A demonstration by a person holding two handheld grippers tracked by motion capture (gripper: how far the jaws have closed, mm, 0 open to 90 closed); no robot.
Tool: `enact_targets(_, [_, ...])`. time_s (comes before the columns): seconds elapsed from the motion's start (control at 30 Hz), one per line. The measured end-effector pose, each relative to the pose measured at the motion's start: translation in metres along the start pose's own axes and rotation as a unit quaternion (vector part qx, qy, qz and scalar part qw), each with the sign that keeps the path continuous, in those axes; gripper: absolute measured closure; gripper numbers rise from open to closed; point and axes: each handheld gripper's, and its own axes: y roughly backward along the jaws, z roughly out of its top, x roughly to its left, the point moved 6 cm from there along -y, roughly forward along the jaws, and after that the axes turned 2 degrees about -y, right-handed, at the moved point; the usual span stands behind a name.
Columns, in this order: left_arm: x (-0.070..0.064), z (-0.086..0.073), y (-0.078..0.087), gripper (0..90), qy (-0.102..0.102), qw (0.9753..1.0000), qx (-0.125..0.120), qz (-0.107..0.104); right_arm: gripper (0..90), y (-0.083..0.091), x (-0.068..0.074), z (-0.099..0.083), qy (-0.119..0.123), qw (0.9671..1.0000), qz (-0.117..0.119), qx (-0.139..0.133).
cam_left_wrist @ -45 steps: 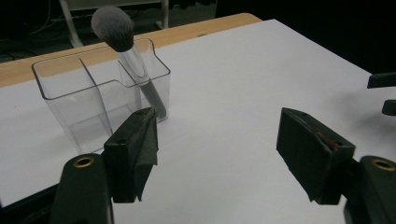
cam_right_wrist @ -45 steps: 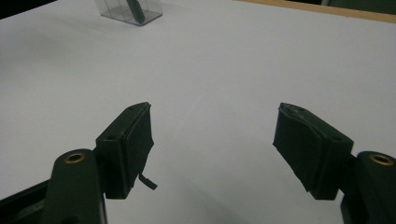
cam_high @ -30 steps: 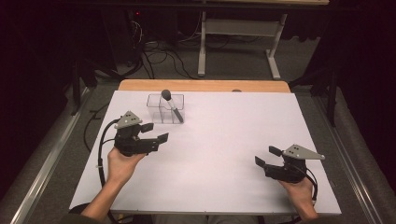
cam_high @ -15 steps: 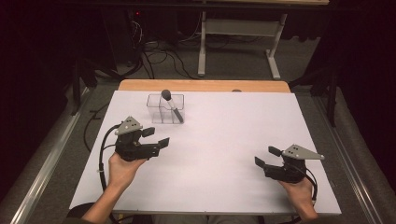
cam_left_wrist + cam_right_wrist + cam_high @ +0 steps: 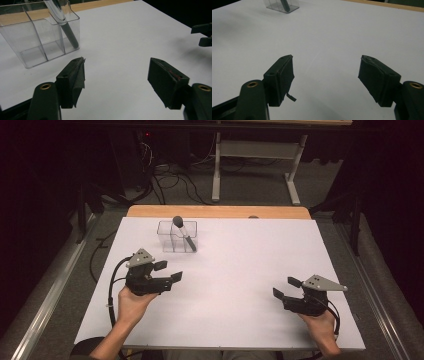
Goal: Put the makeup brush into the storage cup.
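Pen (image 5: 62, 23) top cut off by frame edge, left gripper view.

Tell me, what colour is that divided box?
Clear, see-through plastic box; best in the left gripper view.

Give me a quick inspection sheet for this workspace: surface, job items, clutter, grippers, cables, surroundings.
Surface: white table top, bare; wooden strip along far edge.
Job's things: clear divided organizer at far left, upright; dark pen-like tool leaning in one compartment.
Clutter: nothing seen.
Grippers: left gripper open, near the organizer, holding nothing; right gripper open, at near right, holding nothing.
Cables: black cable loops from left gripper off the table edge; loose cables on the floor beyond.
Surroundings: dark room, grey floor, metal table frame behind.
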Motion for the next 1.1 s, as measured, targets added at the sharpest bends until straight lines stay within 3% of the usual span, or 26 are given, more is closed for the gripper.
enact_targets(0.73, [0.0, -0.014, -0.01, 29.4, 0.003, 0.9999, 0.011, -0.003, 29.9, 0.0, 0.001, 0.0, 0.0, 1.0, 0.0, 0.003])
enact_targets(1.1, [0.002, -0.016, -0.01, 29.6, 0.006, 1.0, -0.002, 0.003, 29.9, -0.001, 0.001, 0.0, 0.003, 1.0, 0.001, 0.003])
